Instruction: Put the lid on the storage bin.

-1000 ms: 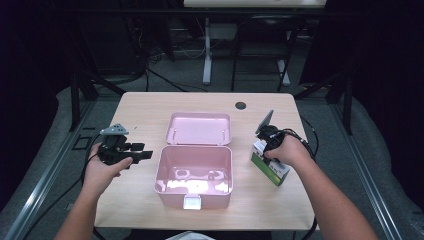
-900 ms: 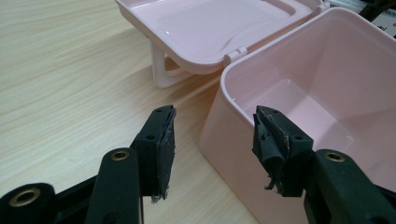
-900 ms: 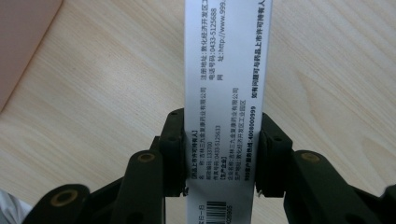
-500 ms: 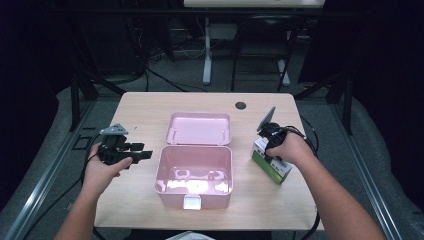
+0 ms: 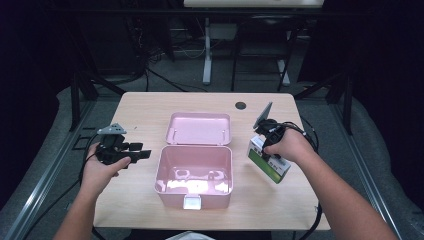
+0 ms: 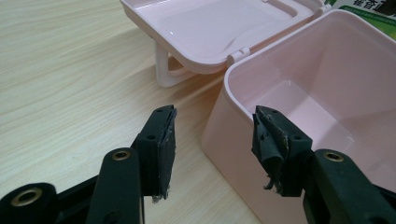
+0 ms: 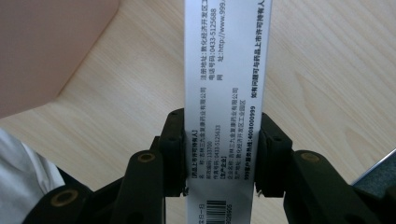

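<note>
High view: at the left of the wooden table (image 5: 140, 200), the left gripper (image 5: 142, 154) hovers with jaws wide apart and nothing between them, just beside the open pink box (image 5: 195, 172), whose lid (image 5: 199, 128) lies tipped back. To the right of that box, the right gripper (image 5: 264, 147) clamps a green-and-white carton (image 5: 270, 162), tilted above the tabletop. Right gripper view: both pads press the carton's white printed side (image 7: 223, 116).

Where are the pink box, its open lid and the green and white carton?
pink box (image 5: 165, 170), high view, on its left rim.
open lid (image 5: 199, 129), high view, on its inner face.
green and white carton (image 5: 272, 169), high view, on its green front face.
</note>
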`<action>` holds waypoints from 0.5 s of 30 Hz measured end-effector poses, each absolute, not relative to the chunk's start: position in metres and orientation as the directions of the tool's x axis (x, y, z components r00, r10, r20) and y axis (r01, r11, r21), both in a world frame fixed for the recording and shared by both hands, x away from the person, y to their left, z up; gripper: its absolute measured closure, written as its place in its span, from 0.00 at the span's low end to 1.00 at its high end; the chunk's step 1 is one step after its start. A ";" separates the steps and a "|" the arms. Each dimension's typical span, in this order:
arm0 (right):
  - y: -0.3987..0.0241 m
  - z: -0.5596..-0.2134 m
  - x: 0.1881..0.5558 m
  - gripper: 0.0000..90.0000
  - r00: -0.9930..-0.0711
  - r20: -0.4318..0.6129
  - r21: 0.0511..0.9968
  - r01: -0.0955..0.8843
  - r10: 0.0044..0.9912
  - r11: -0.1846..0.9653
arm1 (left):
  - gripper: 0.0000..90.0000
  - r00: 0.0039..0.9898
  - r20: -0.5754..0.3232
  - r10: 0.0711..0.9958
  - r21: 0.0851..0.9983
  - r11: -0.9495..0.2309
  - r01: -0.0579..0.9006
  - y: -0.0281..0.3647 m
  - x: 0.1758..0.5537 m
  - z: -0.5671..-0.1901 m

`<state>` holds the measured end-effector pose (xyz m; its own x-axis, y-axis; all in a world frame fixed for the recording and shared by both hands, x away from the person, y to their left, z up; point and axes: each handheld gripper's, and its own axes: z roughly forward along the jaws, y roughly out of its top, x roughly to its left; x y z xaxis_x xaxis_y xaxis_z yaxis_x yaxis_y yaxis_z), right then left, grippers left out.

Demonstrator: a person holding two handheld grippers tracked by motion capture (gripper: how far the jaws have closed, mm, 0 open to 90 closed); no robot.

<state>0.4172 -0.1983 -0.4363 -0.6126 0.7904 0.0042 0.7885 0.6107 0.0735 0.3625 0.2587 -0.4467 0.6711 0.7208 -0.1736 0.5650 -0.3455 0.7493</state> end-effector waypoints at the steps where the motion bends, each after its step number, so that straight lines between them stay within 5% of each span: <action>1: -0.197 -0.435 0.416 0.68 -0.612 0.004 0.077 0.789 0.791 0.610 | 0.54 0.671 -0.175 0.721 0.750 -0.344 0.565 0.259 0.363 -0.447; 15: -0.189 -0.413 0.413 0.68 -0.626 0.030 0.074 0.779 0.779 0.623 | 0.55 0.669 -0.183 0.720 0.747 -0.340 0.571 0.260 0.364 -0.448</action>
<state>0.4128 -0.1887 -0.4135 -0.6264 0.7790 0.0298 0.7785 0.6232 0.0741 0.3637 0.2597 -0.4480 0.6691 0.7203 -0.1833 0.5708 -0.3401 0.7474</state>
